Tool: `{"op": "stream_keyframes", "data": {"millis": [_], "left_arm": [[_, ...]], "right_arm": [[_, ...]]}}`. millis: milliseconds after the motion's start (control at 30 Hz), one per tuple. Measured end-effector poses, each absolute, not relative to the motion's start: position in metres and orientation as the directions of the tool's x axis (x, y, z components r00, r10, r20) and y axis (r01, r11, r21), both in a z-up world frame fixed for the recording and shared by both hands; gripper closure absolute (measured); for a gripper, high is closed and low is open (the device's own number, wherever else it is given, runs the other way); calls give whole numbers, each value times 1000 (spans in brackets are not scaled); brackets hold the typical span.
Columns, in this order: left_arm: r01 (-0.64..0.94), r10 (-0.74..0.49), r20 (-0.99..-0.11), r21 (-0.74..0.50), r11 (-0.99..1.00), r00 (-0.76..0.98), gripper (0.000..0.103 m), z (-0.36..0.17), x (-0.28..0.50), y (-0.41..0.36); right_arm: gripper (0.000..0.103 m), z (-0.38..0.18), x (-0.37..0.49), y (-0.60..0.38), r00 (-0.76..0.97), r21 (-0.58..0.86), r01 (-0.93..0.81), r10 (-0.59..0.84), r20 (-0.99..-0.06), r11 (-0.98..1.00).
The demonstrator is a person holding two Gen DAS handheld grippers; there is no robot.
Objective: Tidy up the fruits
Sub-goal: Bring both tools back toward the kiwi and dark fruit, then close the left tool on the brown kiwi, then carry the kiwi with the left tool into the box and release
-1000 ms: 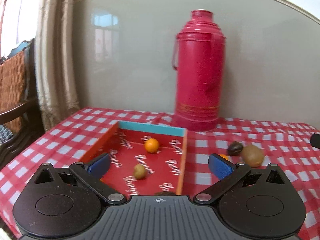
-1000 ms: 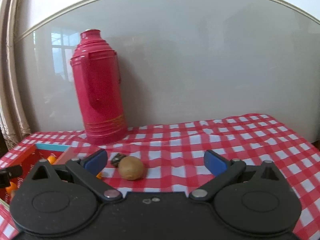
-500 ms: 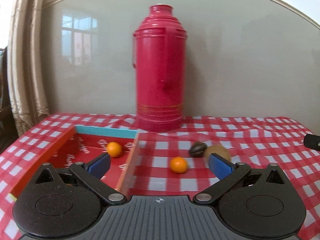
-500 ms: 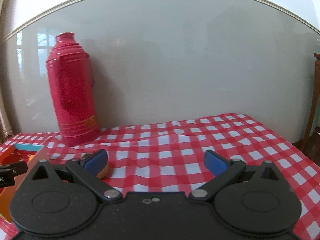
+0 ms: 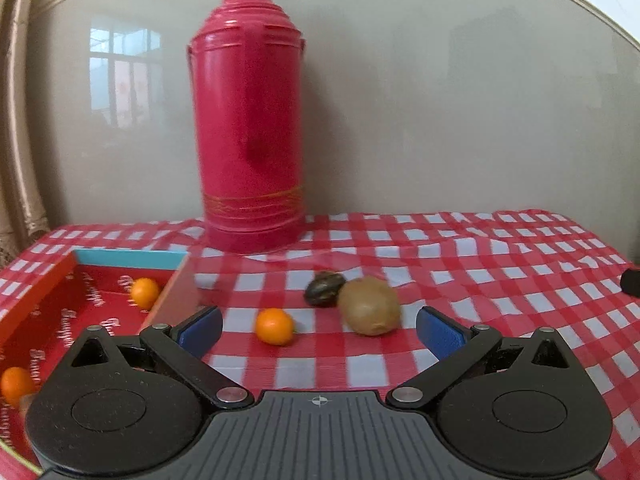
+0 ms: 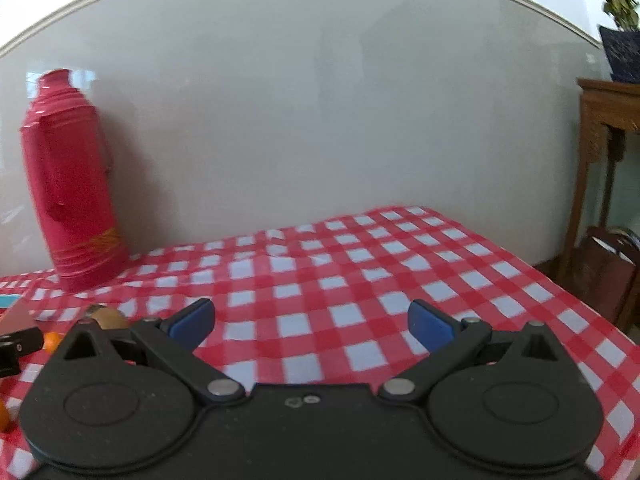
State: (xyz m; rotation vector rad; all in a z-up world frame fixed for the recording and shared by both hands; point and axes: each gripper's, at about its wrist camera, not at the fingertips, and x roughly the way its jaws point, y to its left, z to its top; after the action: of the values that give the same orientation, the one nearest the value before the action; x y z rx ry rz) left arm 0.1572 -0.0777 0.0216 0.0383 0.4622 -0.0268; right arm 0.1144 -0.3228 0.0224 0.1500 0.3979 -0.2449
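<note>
- The left gripper (image 5: 318, 330) is holding its jaws wide apart, gripping nothing, low over the checked tablecloth (image 5: 480, 264).
- Three fruits are lying ahead of it: a small orange (image 5: 274, 326), a kiwi (image 5: 369, 311) and a dark fruit (image 5: 323, 288) touching the kiwi.
- The red tray (image 5: 48, 288) is sitting at left, containing two oranges (image 5: 145, 293).
- The right gripper (image 6: 310, 326) is likewise standing spread and empty.
- A red thermos (image 5: 247, 120) is standing upright behind the fruits.

red tray (image 5: 48, 292) cut off at 9 o'clock edge, orange (image 5: 16, 385) inside half hidden behind gripper body, kiwi (image 6: 110, 317) in right wrist view mostly hidden, thermos (image 6: 68, 184) blurred
</note>
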Motion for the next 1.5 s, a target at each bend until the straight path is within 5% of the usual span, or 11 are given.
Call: {"op": "stream_keyframes", "data": {"millis": [433, 600, 900, 933, 1000, 1033, 1500], "left_arm": [[63, -31, -484, 49, 997, 874, 1, -3, 203, -119], [47, -20, -525, 39, 998, 851, 15, -16, 226, -122], [38, -6, -551, 46, 998, 835, 16, -29, 245, -127], [40, -9, -552, 44, 998, 834, 18, -29, 246, -128], [37, -1, -573, 52, 998, 820, 45, -31, 252, -128], [40, -4, -585, 49, 998, 811, 49, -32, 255, -128], [68, -38, -543, 36, 997, 839, 50, -5, 223, -121]], "right_arm": [[6, 9, 133, -352, 856, 81, 378, -314, -411, 922], [6, 3, 142, -358, 845, 63, 383, -322, -428, 922], [6, -6, 160, -362, 831, 78, 385, -309, -463, 920], [6, -6, 162, -361, 831, 74, 380, -306, -465, 922], [6, -8, 165, -361, 828, 69, 380, -306, -470, 923], [6, -8, 166, -361, 826, 69, 382, -307, -472, 922], [6, 4, 155, -358, 832, 91, 388, -307, -462, 917]]}}
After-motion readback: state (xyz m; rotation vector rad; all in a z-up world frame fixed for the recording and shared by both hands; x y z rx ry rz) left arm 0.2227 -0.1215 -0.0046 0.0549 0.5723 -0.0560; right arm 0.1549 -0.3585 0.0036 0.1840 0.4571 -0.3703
